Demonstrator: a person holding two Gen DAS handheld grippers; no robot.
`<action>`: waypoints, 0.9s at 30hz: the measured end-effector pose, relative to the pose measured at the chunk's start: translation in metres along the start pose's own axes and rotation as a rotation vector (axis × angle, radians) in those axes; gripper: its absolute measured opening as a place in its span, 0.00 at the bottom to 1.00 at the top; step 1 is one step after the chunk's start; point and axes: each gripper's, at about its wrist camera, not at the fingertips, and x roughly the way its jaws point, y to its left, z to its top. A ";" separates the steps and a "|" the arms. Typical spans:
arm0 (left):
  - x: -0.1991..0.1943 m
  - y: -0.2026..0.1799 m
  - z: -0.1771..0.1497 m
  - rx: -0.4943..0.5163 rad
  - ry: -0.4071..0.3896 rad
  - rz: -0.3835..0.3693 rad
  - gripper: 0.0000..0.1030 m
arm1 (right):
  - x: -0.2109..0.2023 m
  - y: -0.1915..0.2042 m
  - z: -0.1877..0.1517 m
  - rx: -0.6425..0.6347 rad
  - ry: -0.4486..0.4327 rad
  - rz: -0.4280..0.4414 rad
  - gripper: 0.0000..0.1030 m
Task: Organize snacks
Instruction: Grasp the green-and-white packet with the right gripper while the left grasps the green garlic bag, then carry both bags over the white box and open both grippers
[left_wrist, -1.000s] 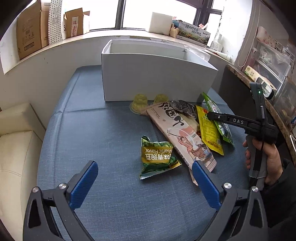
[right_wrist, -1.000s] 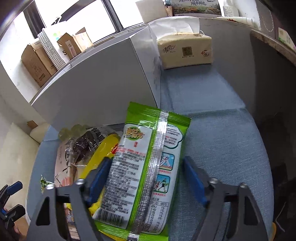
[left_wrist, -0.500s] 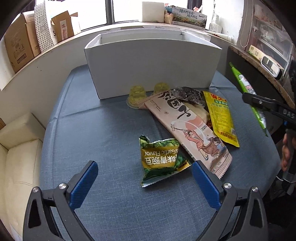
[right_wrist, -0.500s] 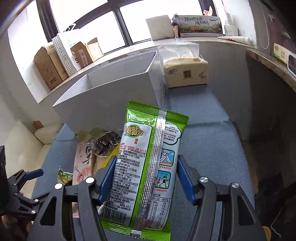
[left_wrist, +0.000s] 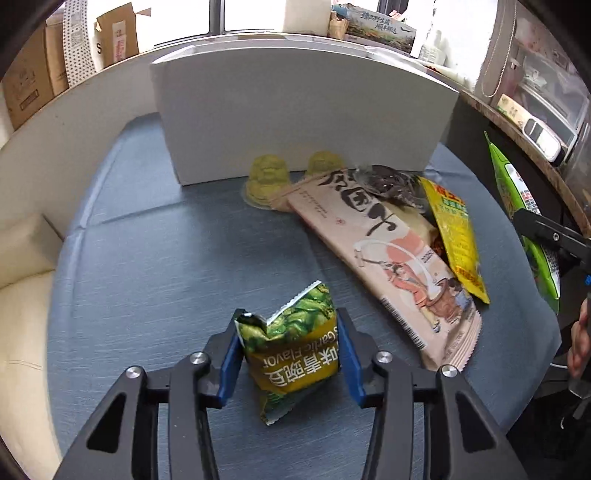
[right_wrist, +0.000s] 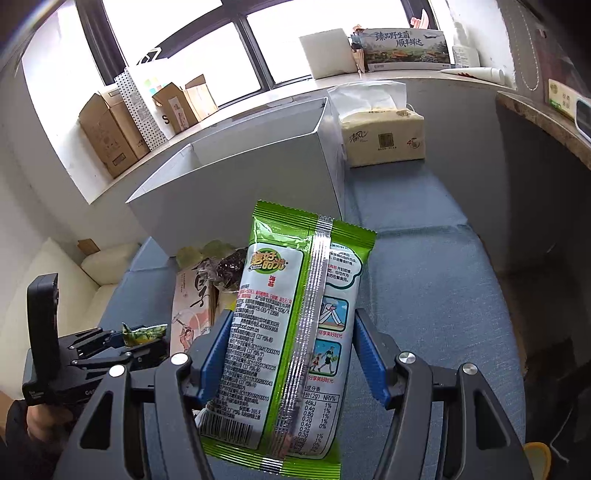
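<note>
A small green garlic-pea packet (left_wrist: 295, 354) stands crumpled on the blue tablecloth between the blue pads of my left gripper (left_wrist: 291, 315). Its jaws are closing and both pads press the packet's sides. From the right wrist view the same gripper (right_wrist: 122, 343) sits low at the left with the pea packet (right_wrist: 144, 332) in it. My right gripper (right_wrist: 293, 314) is shut on a long green-and-white snack packet (right_wrist: 273, 350), held up in the air in front of the open white box (right_wrist: 240, 192). That packet (left_wrist: 513, 188) and the right gripper (left_wrist: 543, 229) appear at the left view's right edge.
In front of the white box (left_wrist: 303, 110) lie a long pink packet (left_wrist: 388, 258), a yellow packet (left_wrist: 454, 240), a dark packet (left_wrist: 391, 181) and two jelly cups (left_wrist: 266, 177). A tissue pack (right_wrist: 384, 136) stands right of the box. Cardboard boxes (right_wrist: 110, 136) line the sill.
My left gripper came down over the pea packet and its wide jaws closed onto it. My right gripper tightened on the green-and-white packet and lifted it off the table.
</note>
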 end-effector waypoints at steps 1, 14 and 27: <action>-0.003 0.002 -0.001 -0.003 -0.008 -0.007 0.49 | 0.001 0.000 -0.001 -0.001 0.004 0.003 0.66; -0.087 0.014 0.027 -0.053 -0.134 -0.051 0.49 | -0.022 0.016 0.012 -0.053 -0.070 0.040 0.66; -0.110 0.017 0.189 -0.010 -0.286 0.008 0.49 | -0.002 0.052 0.137 -0.147 -0.140 0.065 0.66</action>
